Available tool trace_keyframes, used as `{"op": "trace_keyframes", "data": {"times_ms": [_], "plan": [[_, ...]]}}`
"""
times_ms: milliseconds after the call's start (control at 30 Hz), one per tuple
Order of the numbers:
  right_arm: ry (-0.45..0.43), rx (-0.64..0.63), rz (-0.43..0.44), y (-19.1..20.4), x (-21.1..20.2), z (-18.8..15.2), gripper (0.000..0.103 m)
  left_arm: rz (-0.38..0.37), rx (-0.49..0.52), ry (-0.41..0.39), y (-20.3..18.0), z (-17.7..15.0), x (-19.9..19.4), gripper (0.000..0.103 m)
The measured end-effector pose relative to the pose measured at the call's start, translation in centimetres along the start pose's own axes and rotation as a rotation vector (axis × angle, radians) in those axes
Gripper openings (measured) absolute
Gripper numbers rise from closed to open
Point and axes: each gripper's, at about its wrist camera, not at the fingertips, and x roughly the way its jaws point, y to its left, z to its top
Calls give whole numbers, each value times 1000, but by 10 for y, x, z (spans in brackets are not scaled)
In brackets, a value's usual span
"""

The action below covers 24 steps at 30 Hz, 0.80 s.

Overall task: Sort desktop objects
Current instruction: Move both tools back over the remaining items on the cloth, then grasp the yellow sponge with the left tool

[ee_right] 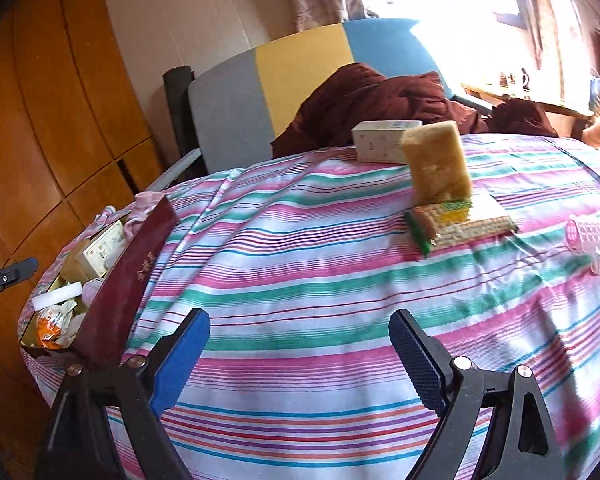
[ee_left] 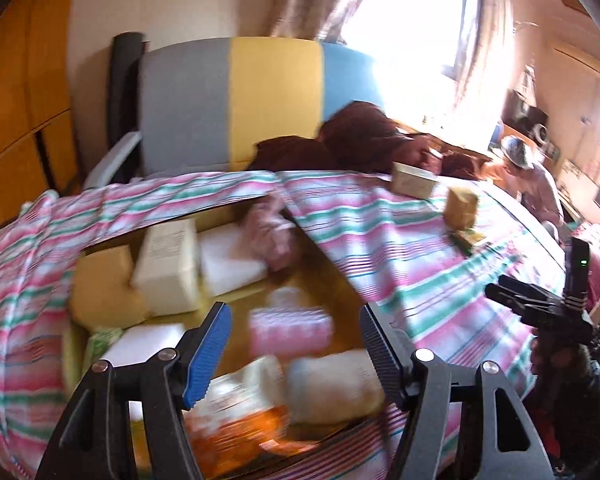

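Note:
My left gripper [ee_left: 294,354] hangs open over an open gold-lined box [ee_left: 328,276]. A blurred pink hair roller [ee_left: 290,330] lies loose between its spread fingers, touching neither. The box holds a white carton [ee_left: 168,264], a yellow sponge [ee_left: 104,292], white foam blocks [ee_left: 228,256] and an orange wrapper [ee_left: 240,428]. My right gripper [ee_right: 298,356] is open and empty above the striped cloth [ee_right: 300,264]. Ahead of it stand a yellow sponge [ee_right: 436,160], a cracker packet [ee_right: 460,224], a white carton [ee_right: 384,140] and a second pink roller [ee_right: 590,236].
In the right wrist view the maroon box [ee_right: 128,272] sits at the table's left edge. A grey, yellow and blue chair back [ee_right: 292,84] with a dark red cloth [ee_right: 372,96] stands behind the table. A person [ee_left: 528,172] sits at the far right. Wooden cabinets [ee_right: 40,140] line the left.

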Motion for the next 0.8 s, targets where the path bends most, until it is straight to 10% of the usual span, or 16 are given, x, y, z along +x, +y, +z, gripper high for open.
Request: {"op": "trace_keyframes", "data": {"times_ms": [533,800], "plan": [[-75,44,75,-27,-4,-11,93,-356,69,195,-187,110,138,80],[-71,154,207,-50,3,-13,94,-306,78,245,-242,152,216,87]]}}
